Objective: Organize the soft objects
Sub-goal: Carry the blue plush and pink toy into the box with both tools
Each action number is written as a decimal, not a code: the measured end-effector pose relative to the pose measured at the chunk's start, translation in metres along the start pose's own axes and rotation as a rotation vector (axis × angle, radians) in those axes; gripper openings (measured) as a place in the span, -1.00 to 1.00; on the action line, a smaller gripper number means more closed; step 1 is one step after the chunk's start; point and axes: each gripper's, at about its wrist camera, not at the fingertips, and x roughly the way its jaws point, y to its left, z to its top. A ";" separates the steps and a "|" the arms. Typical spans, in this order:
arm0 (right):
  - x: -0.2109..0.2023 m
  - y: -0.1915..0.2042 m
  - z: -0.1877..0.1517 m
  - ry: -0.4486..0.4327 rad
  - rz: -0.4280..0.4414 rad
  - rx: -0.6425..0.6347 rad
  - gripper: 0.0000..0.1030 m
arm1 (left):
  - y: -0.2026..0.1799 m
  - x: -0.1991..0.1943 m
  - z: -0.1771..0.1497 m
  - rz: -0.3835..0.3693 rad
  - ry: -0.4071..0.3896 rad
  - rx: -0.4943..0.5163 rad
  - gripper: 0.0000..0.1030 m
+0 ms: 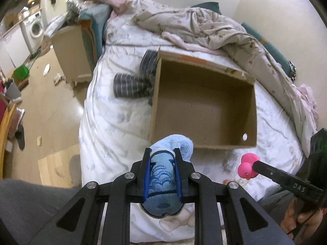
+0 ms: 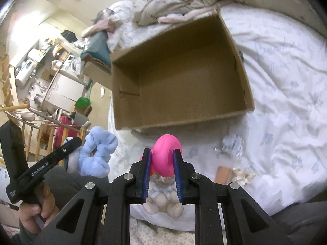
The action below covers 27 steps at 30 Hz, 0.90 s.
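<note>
On the far left of the bed (image 1: 114, 134) a dark striped garment (image 1: 132, 83) lies bunched against the outside of the cardboard box (image 1: 204, 145), not yet put away as far as I can judge. My left tool (image 1: 161, 159) is clamped on a light blue plush toy (image 1: 163, 175), held just short of the box's near wall, and the box floor shows nothing inside, so I reckon the sorting has barely begun. To the right, my right tool (image 2: 162, 159) is clamped on a pink rubber duck (image 2: 166, 155), also near that front edge and waiting to go in.
</note>
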 end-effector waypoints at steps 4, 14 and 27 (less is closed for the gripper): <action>-0.016 0.003 0.019 -0.034 0.001 -0.030 -0.56 | -0.009 -0.002 0.021 -0.001 -0.027 0.016 -0.65; -0.008 -0.009 0.062 -0.081 -0.031 -0.051 -0.56 | -0.031 0.036 0.071 0.021 -0.046 0.067 -0.65; 0.043 -0.039 0.068 -0.029 -0.090 -0.013 -0.56 | -0.045 0.106 0.063 0.012 -0.017 0.110 -0.65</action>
